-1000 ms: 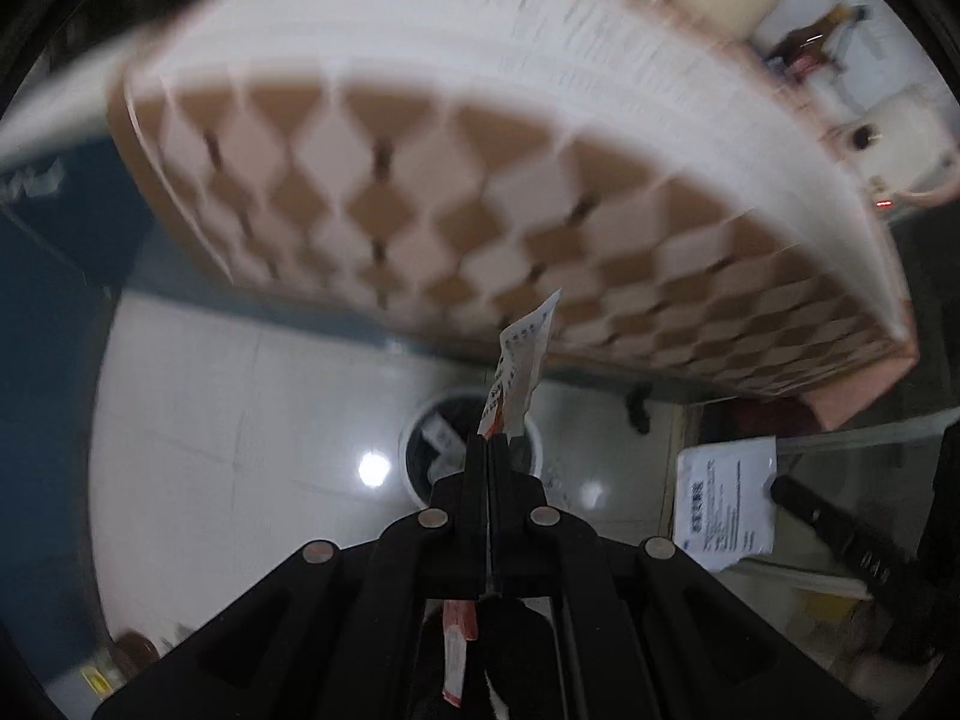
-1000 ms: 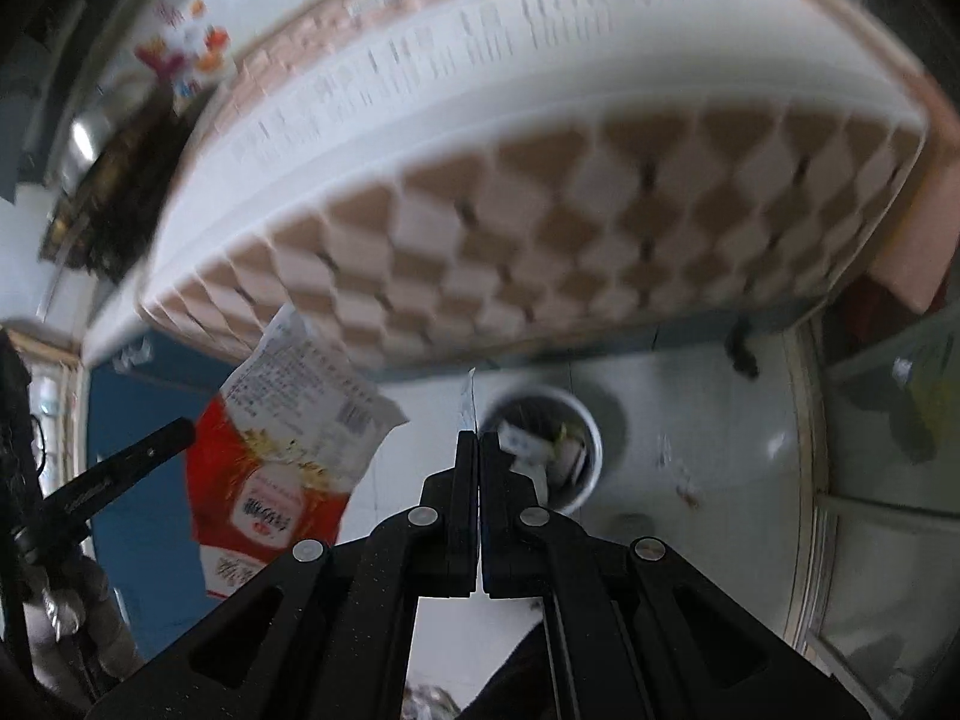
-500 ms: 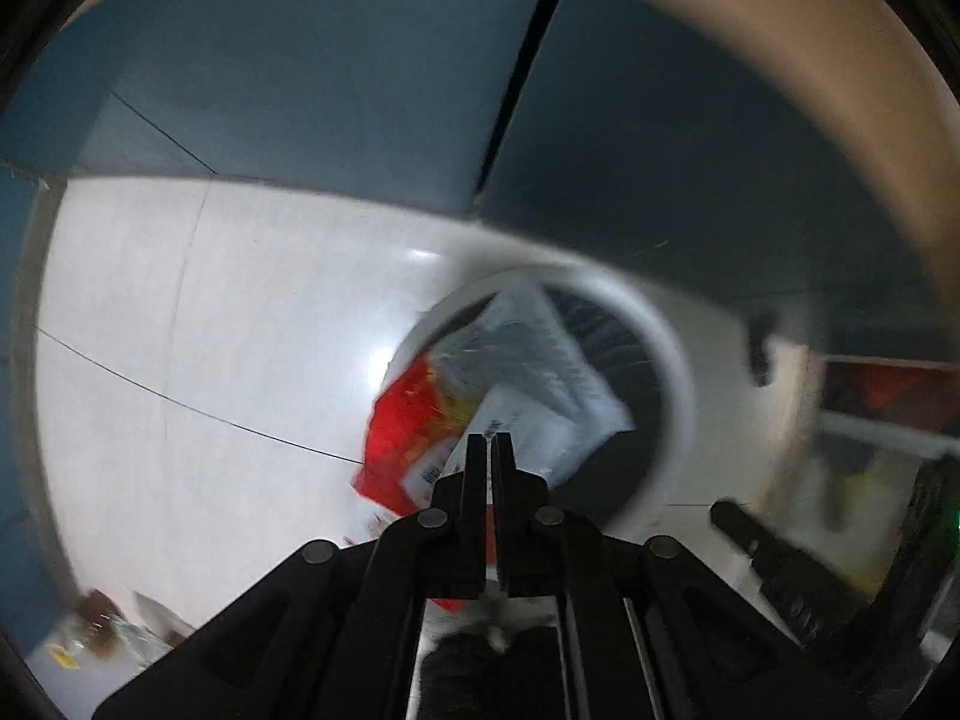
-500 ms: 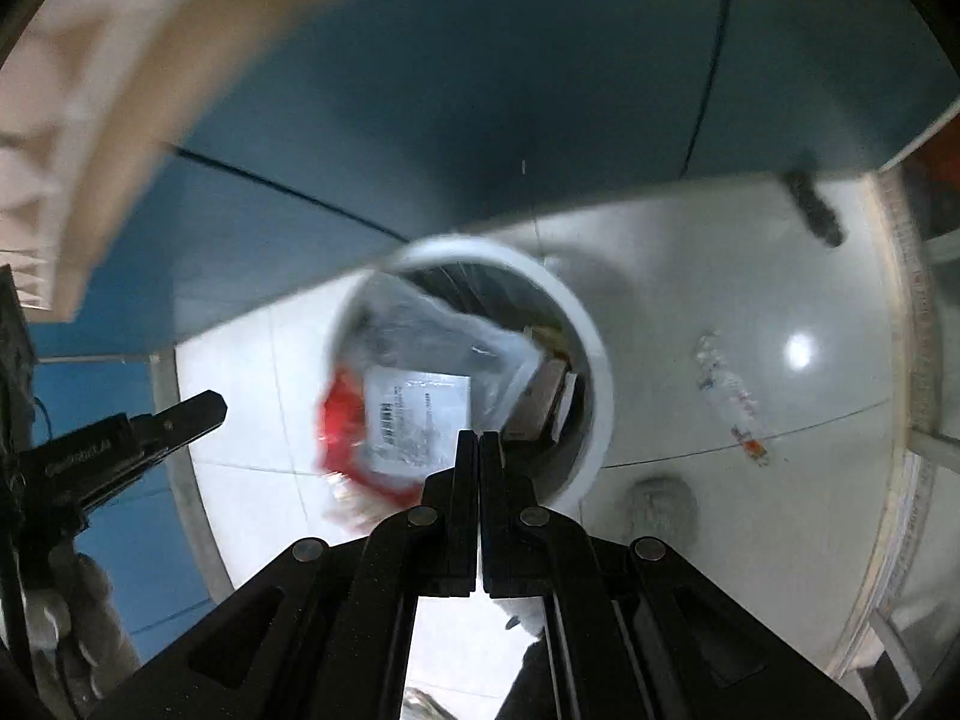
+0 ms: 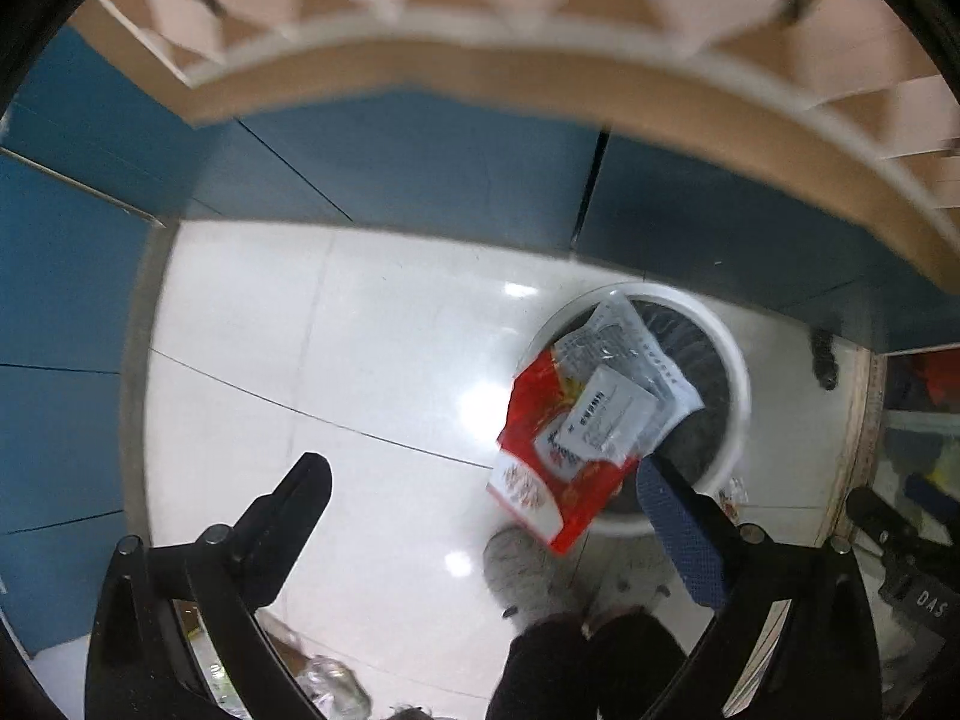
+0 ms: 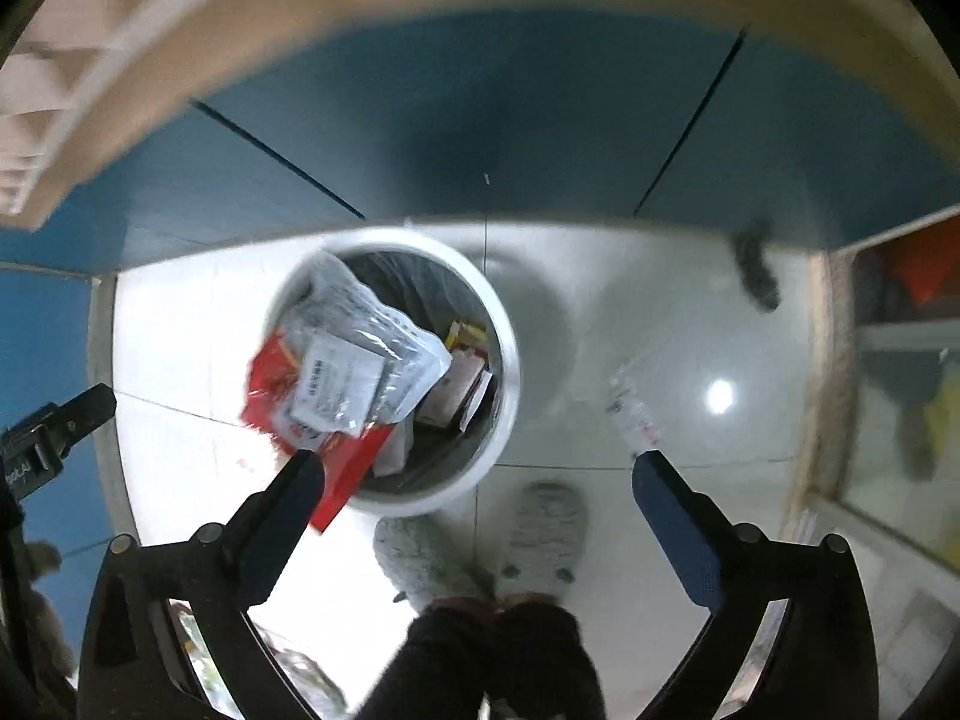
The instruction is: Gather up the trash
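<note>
A white round bin (image 6: 510,360) with a dark liner stands on the pale tiled floor. A red snack wrapper (image 6: 351,468) and a clear plastic bag with a white label (image 6: 360,360) lie loose across its left rim, partly over the opening. My right gripper (image 6: 477,465) hangs above the bin's near edge, its jaws opening wide with nothing between them. In the left wrist view the bin (image 5: 738,372), red wrapper (image 5: 540,480) and clear bag (image 5: 624,372) sit to the right. My left gripper (image 5: 480,474) is over bare floor beside them, its jaws opening and holding nothing.
Blue cabinet fronts (image 6: 480,120) rise behind the bin, under a tabletop with a chequered cloth (image 5: 480,0). The person's grey slippers (image 6: 540,528) stand just in front of the bin. A small wrapper (image 6: 630,408) lies on the floor to the right. More trash (image 6: 462,372) fills the bin.
Both grippers have sunk from table height to just above the bin. Their jaws went from shut to wide, and the red wrapper and the clear bag have dropped onto the bin.
</note>
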The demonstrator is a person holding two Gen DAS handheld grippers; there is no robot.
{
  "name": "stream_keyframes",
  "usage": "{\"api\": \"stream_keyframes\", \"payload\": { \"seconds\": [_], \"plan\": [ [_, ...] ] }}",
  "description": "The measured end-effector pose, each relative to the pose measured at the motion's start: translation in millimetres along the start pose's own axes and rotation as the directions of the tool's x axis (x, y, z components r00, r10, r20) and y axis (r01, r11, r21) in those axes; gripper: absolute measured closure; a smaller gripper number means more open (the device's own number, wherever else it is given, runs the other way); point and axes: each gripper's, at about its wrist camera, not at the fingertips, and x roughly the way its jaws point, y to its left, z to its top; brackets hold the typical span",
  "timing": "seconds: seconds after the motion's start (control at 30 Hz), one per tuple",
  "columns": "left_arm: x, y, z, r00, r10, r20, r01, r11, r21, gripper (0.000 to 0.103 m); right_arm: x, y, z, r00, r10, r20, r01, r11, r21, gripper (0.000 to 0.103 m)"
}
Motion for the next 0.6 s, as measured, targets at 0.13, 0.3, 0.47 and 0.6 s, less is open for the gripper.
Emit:
{"api": "stream_keyframes", "payload": {
  "seconds": [0.13,0.3,0.47,0.6],
  "plan": [
    [-84.2,5.8,-9.0,0.999,-0.006,0.051,0.005,1.000,0.008,0.000,-78.5,8.4,-11.9,0.998,-0.025,0.053,0.026,0.999,-0.036,0.000],
    [-182.7,13.4,-25.7,0.993,-0.048,0.107,0.049,0.999,-0.009,0.000,-197.2,14.2,-30.3,0.990,-0.024,0.138,0.028,0.999,-0.026,0.000],
    [-269.3,29.8,-48.5,0.979,-0.149,0.140,0.149,0.989,0.011,0.000,-306.5,25.6,-56.7,0.978,0.004,0.210,0.000,1.000,-0.021,0.000],
    [-325.5,40.2,-70.9,0.957,-0.260,0.128,0.252,0.965,0.074,0.000,-393.9,44.7,-92.8,0.965,0.028,0.261,-0.026,1.000,-0.013,0.000]
  ]
}}
